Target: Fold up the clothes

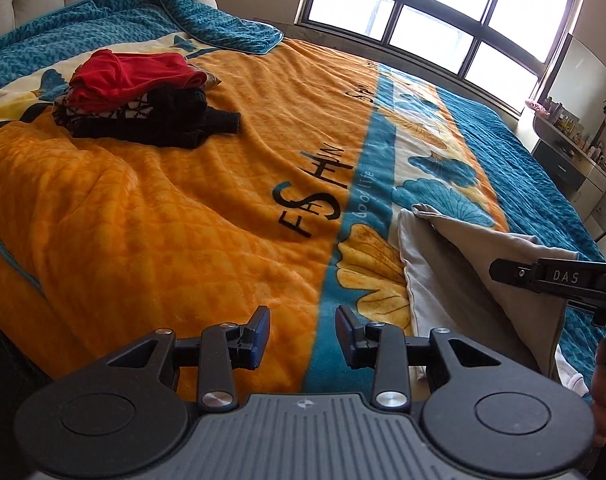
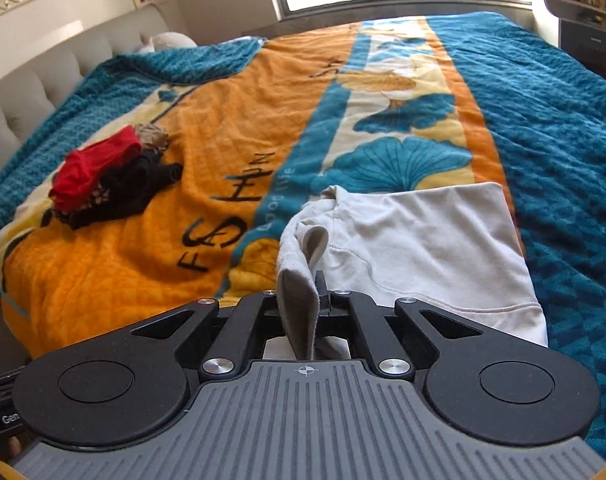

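Beige garment (image 2: 423, 248) is lying on the blanket (image 2: 263, 92), right of its "FSHN" lettering (image 2: 227, 220); right claw (image 2: 313, 300) is clamping its lifted edge. Left claw (image 1: 302, 336) is hovering w/ fingers apart, empty. Red/black pile (image 1: 143, 96) is sitting well left of the lettering.

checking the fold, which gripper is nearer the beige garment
Right. The right gripper is shut on a fold of the beige garment; the left gripper hangs open over the blanket beside it, not touching.
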Demonstrator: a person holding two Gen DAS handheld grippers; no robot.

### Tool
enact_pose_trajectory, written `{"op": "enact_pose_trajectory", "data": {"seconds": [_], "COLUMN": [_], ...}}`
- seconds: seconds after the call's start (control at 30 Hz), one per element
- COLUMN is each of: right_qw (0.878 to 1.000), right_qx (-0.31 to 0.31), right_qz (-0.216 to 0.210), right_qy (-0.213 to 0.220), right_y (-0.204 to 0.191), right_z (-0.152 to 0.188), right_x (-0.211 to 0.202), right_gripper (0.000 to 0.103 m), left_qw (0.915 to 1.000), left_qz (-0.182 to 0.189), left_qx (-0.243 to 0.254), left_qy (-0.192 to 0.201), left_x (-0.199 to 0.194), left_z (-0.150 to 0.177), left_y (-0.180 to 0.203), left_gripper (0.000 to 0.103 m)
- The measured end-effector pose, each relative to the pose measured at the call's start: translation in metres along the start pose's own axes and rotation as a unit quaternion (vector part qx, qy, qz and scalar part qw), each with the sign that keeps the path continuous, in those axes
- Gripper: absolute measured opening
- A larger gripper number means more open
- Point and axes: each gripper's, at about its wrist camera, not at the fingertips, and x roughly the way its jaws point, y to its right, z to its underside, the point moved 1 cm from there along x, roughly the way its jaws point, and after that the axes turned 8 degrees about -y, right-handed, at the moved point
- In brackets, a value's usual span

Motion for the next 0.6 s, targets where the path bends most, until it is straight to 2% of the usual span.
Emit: {"op": "enact_pose_trajectory", "data": {"seconds": [0.13, 0.2, 0.23, 0.27, 0.33, 0.43, 0.47, 0.53, 0.6], "right_qw": [1.000, 0.998, 0.996, 0.994, 0.990, 0.989, 0.990, 0.995, 0.997], "right_qx": [-0.021, -0.048, -0.067, -0.074, -0.083, -0.064, -0.048, -0.002, 0.032], "right_qz": [-0.006, -0.008, -0.015, -0.023, -0.061, -0.102, -0.104, -0.092, -0.067], "right_qy": [-0.012, -0.035, -0.059, -0.074, -0.092, -0.086, -0.080, -0.046, -0.008], "right_y": [-0.013, -0.022, -0.027, -0.029, -0.028, -0.009, 0.002, 0.035, 0.064], "right_z": [0.006, 0.009, 0.011, 0.012, 0.015, 0.015, 0.013, 0.010, 0.009], "right_x": [0.003, 0.010, 0.017, 0.019, 0.013, -0.014, -0.024, -0.048, -0.070], "right_gripper": [0.004, 0.005, 0.018, 0.023, 0.044, 0.047, 0.047, 0.044, 0.040], "left_qw": [1.0000, 0.9999, 0.9999, 0.9998, 0.9997, 0.9996, 0.9997, 0.9999, 0.9997], "left_qz": [-0.005, -0.012, -0.015, -0.018, -0.022, -0.027, -0.025, -0.011, 0.011], "left_qx": [0.000, -0.001, -0.002, -0.004, -0.003, -0.002, 0.000, 0.009, 0.022], "left_qy": [-0.001, -0.003, -0.003, -0.003, -0.003, -0.004, -0.004, 0.001, 0.007], "left_x": [-0.002, -0.002, -0.003, -0.004, -0.005, -0.007, -0.007, -0.008, -0.009], "left_z": [0.001, 0.000, -0.001, -0.001, -0.001, -0.002, -0.003, -0.004, -0.005], "left_y": [-0.001, -0.002, -0.002, -0.002, -0.003, -0.002, -0.001, 0.006, 0.017], "left_gripper": [0.035, 0.035, 0.035, 0.035, 0.036, 0.036, 0.035, 0.030, 0.018]}}
